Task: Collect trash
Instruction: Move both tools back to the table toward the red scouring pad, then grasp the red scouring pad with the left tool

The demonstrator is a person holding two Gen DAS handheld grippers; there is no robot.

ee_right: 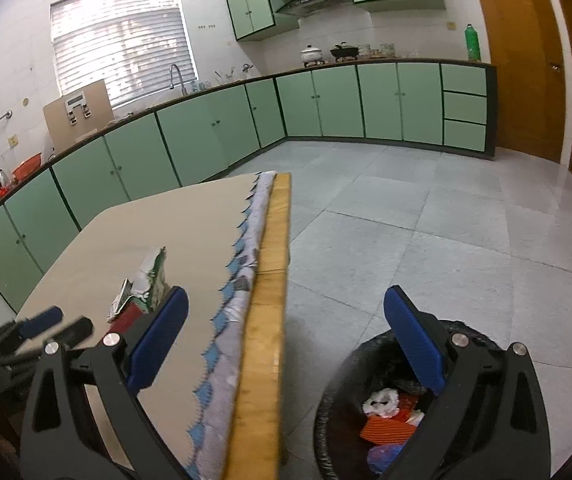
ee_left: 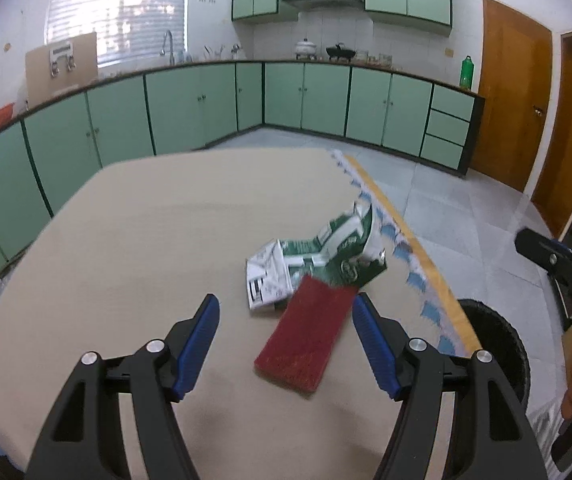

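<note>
On the beige-covered table (ee_left: 157, 240) lie a crumpled green-and-white wrapper (ee_left: 326, 248) and, in front of it, a flat red pad (ee_left: 306, 340). My left gripper (ee_left: 285, 309) is open; the red pad shows between its blue fingers, nearer the right one, and neither pad presses on it. My right gripper (ee_right: 286, 298) is open and empty, held off the table's edge above a black-lined bin (ee_right: 322, 412). The bin holds white, orange and blue scraps. In the right wrist view the wrapper (ee_right: 147, 276) and red pad (ee_right: 125, 316) lie left of that gripper, with the blurred left gripper (ee_right: 51, 326) beyond.
The table has a wooden edge (ee_right: 273, 264) with a scalloped blue-and-white cloth border (ee_right: 241, 280). The bin (ee_left: 498, 332) stands on the tiled floor right beside that edge. Green kitchen cabinets run along the far walls, and a wooden door (ee_left: 514, 92) is at the right.
</note>
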